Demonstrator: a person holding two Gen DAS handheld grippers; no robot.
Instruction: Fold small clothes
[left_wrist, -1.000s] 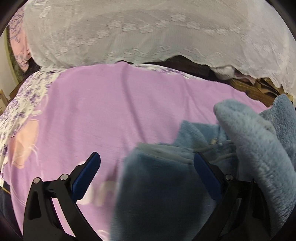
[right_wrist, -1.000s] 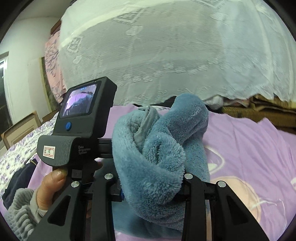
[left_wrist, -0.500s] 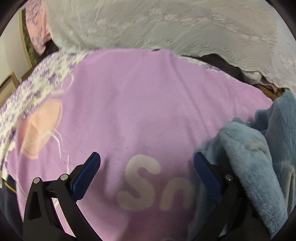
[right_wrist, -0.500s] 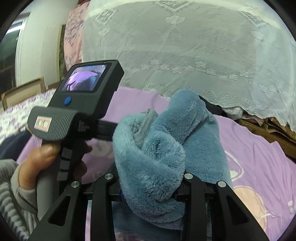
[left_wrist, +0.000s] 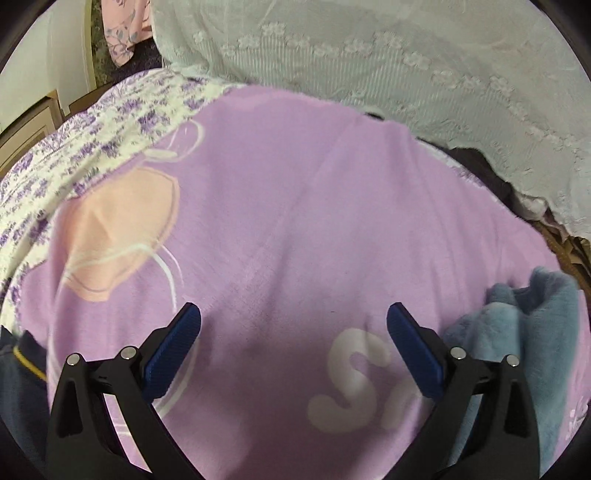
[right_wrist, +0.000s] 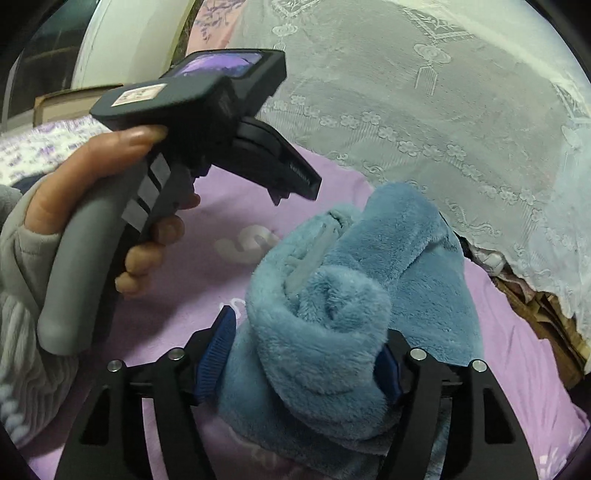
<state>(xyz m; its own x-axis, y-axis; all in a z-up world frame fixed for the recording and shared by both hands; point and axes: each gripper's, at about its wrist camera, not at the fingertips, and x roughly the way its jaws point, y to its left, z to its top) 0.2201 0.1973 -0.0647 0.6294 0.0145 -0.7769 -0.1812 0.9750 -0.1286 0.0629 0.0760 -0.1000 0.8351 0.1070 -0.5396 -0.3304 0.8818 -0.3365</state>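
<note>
The bunched blue garment (right_wrist: 354, 295) is thick, fluffy fleece with a smoother grey ribbed band. The lilac printed blanket (left_wrist: 295, 206) is soft, short-napped cloth. The white embroidered curtain (left_wrist: 388, 62) is thin lace. The black gripper fingers (left_wrist: 125, 402) are matt plastic with ridged blue rubber pads (left_wrist: 173, 347) and shiny metal rivets.

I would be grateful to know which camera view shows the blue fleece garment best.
The right wrist view shows it best: the blue fleece garment fills the centre, bunched on the purple blanket. The left wrist view catches only a strip of it at the right edge, partly behind one black finger.
</note>
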